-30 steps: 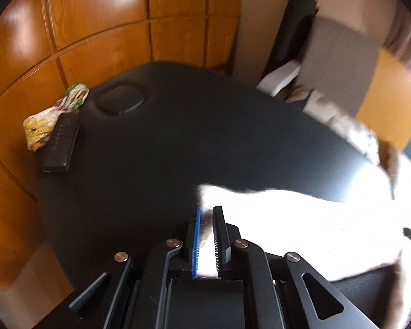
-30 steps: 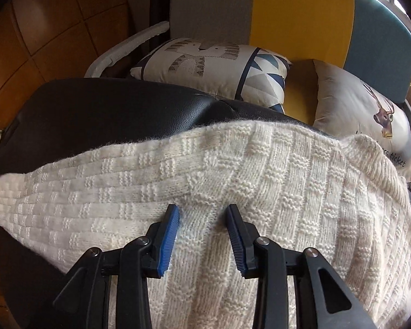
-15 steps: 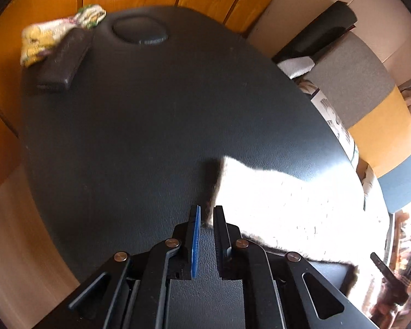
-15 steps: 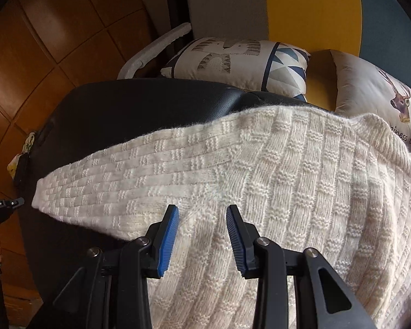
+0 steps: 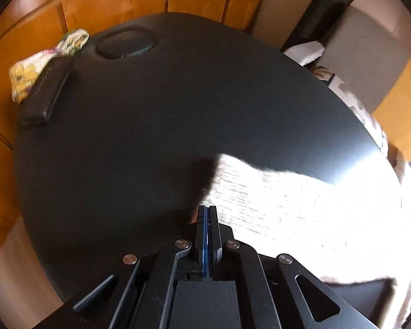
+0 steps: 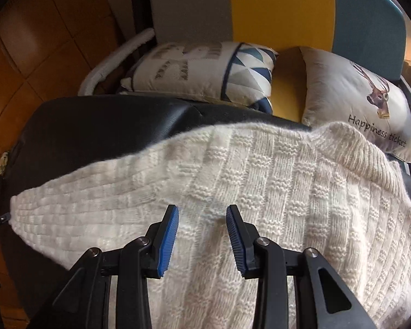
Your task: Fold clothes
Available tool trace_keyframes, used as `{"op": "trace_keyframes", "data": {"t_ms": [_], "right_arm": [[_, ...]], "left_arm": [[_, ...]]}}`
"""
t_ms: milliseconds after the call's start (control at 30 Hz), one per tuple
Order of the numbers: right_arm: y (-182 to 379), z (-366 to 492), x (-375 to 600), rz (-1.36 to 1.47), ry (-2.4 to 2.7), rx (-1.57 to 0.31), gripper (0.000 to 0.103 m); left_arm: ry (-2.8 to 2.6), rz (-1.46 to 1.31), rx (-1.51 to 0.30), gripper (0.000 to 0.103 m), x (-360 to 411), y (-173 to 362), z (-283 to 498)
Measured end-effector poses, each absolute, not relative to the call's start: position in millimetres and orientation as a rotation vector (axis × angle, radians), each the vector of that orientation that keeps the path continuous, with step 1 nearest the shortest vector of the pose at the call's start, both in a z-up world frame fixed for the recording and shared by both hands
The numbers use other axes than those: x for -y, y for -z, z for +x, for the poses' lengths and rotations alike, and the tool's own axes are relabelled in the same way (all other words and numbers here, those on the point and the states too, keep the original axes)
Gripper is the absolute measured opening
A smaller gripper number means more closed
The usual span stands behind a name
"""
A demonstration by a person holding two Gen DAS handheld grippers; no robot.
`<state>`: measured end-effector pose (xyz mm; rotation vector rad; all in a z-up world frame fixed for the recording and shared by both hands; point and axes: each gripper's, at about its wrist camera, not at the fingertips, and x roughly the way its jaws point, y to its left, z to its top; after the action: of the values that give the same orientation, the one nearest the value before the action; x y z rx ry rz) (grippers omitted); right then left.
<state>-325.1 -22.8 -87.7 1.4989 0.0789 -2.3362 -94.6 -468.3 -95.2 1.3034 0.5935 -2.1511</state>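
Left tongs (image 5: 207, 211) are pressing fully together, gripping nothing; right tongs (image 6: 202, 219) are gaping wide over the cream sweater (image 6: 274, 192) — its glare-washed sleeve (image 5: 260, 189) is lying on the black counter (image 5: 150, 126).

Readable only at right of the right wrist view: "Happiness ticket" in black script, slanting along the lower edge of the deer-print cushion (image 6: 359, 101). Elsewhere any lettering too blurred to read.

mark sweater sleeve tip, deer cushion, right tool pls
sweater sleeve tip (image 5: 227, 170), left wrist view, on the cuff end
deer cushion (image 6: 342, 90), right wrist view, on its plain face
right tool (image 6: 202, 213), right wrist view, midway between fingertips
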Motion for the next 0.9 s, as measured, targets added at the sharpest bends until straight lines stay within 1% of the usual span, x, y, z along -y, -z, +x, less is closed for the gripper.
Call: {"op": "trace_keyframes", "data": {"t_ms": [67,100,167,300,333,433,567,667,767,833,900], "right_arm": [[88.3,-327.1,27.1,1.468,2.375,-0.083,0.037],[88.5,-327.9,28.9,1.475,2.381,-0.082,0.039],[87.1,-329.2,27.6,1.492,2.373,-0.055,0.040],[78.1,-320.4,-0.4,1.484,2.289,0.180,0.039],[74.9,-313.2,-7.8,1.466,2.280,0.212,0.039],[69.3,-285.3,-28.7,1.429,2.217,0.310,0.039],[66.4,-236.6,-55.6,1.411,2.139,0.383,0.039],[63.7,-195.4,-78.3,1.405,2.121,0.409,0.039],[62.7,-158.8,-106.0,1.397,2.139,0.453,0.039],[63.8,-140.5,-125.0,1.390,2.153,0.511,0.039],[64.4,-125.2,-140.7,1.383,2.171,0.566,0.039]], "left_arm": [[2.134,1.305,-0.542,0.000,470.7,94.8,-105.5],[2.126,1.305,-0.516,0.000,471.9,94.7,-111.0],[2.109,1.306,-0.503,0.000,480.1,94.5,-117.5],[2.167,1.217,-0.550,0.000,473.0,61.6,-111.1],[2.231,1.205,-0.592,0.000,464.8,51.0,-106.7],[2.470,1.291,-0.741,0.000,416.6,34.6,-91.2],[2.697,1.580,-0.836,0.000,317.9,47.0,-72.0],[2.759,1.841,-0.822,0.000,238.9,69.3,-58.5],[2.753,2.021,-0.724,0.000,176.7,87.8,-36.0],[2.749,2.042,-0.733,0.000,157.6,91.5,-25.2],[2.766,2.036,-0.673,0.000,148.4,88.5,-18.6]]}}
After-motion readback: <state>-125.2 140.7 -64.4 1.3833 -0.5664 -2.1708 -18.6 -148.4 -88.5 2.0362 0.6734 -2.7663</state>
